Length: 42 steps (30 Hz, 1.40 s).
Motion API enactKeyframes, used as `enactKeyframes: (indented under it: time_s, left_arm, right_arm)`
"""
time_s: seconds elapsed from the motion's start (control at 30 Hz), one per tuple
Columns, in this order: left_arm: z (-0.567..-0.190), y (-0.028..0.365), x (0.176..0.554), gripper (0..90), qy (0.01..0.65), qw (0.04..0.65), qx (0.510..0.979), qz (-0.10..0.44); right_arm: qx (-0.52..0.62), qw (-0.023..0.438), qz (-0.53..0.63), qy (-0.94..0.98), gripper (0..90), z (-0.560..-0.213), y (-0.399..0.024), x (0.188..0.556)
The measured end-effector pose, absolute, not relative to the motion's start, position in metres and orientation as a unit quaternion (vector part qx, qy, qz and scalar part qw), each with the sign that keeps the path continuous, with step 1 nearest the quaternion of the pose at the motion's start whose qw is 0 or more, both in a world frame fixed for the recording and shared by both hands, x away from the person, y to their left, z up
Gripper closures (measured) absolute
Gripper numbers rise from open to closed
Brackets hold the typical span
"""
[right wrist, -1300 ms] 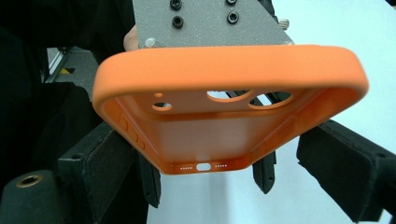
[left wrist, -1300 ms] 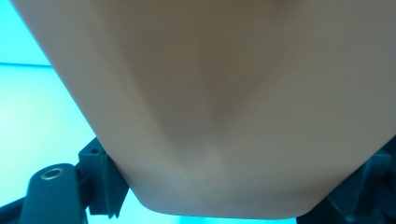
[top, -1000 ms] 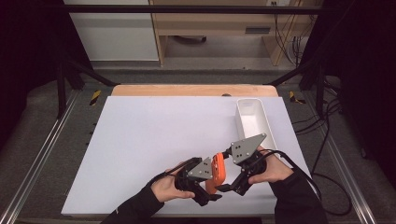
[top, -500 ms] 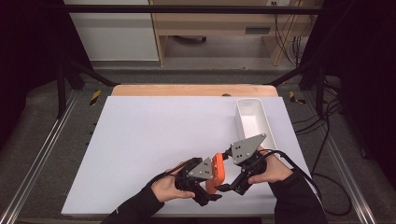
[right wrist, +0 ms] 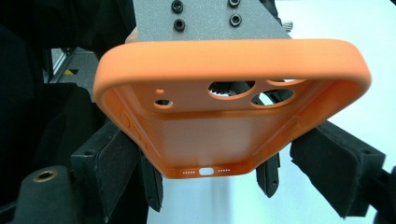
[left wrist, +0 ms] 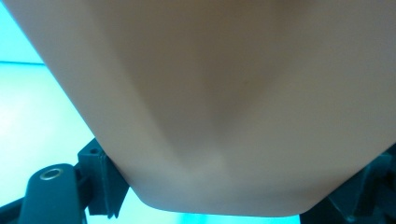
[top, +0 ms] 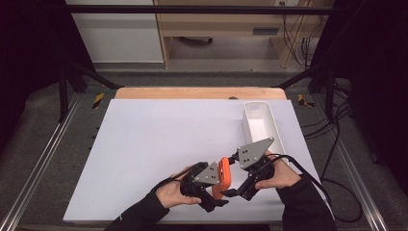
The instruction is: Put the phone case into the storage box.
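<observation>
Orange phone case (top: 222, 177), lower centre of the high view, held between both grippers above the table (top: 144, 144). Left gripper (top: 214, 202) clamps its sides; right gripper (top: 231, 192) has just closed on it. Light, flexible, slightly grippy silicone: grip the thick side rims, not the thin back.

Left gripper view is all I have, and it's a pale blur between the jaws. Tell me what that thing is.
Observer: An orange phone case. The right gripper view looks into its hollow side, with the camera cutouts plain to see.
Operator: Say what the right gripper is doing.
Observer: The right gripper is shut on the case, and its pads press the two long sides.
Operator: Report what else is nearby.
Observer: A white tray stands beyond the right gripper, apart from the case.
</observation>
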<state>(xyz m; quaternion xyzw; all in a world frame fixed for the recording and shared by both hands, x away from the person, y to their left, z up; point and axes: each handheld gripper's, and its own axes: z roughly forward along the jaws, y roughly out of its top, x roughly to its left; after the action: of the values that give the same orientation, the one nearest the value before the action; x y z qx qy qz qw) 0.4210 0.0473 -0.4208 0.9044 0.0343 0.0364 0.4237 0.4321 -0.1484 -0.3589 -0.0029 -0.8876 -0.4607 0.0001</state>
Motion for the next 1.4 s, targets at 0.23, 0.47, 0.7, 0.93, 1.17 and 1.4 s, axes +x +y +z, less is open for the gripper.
enactKeyframes:
  time_s: [0.23,0.47,0.7,0.93,1.17,1.4]
  left_arm:
    - [-0.421,0.047,0.421,14.8,0.039,0.426,0.903,0.035]
    - [-0.419,0.048,0.421,12.3,0.042,0.431,0.901,0.036]
    - [-0.416,0.051,0.422,7.4,0.052,0.436,0.897,0.04]
    - [-0.414,0.054,0.423,4.7,0.061,0.445,0.892,0.042]
    - [-0.412,0.058,0.424,3.8,0.065,0.449,0.89,0.049]
    - [-0.412,0.058,0.425,2.0,0.072,0.444,0.892,0.051]
  right_arm:
    - [-0.002,0.0,-0.461,-0.888,16.2,-0.359,-0.148,0.432]
    - [-0.005,-0.002,-0.467,-0.884,16.2,-0.358,-0.149,0.433]
    - [-0.013,-0.008,-0.469,-0.883,16.2,-0.355,-0.152,0.435]
    - [-0.019,-0.015,-0.471,-0.882,16.2,-0.351,-0.156,0.436]
    - [-0.025,-0.017,-0.475,-0.88,16.2,-0.348,-0.159,0.438]
    - [-0.028,-0.025,-0.478,-0.878,16.3,-0.347,-0.161,0.439]
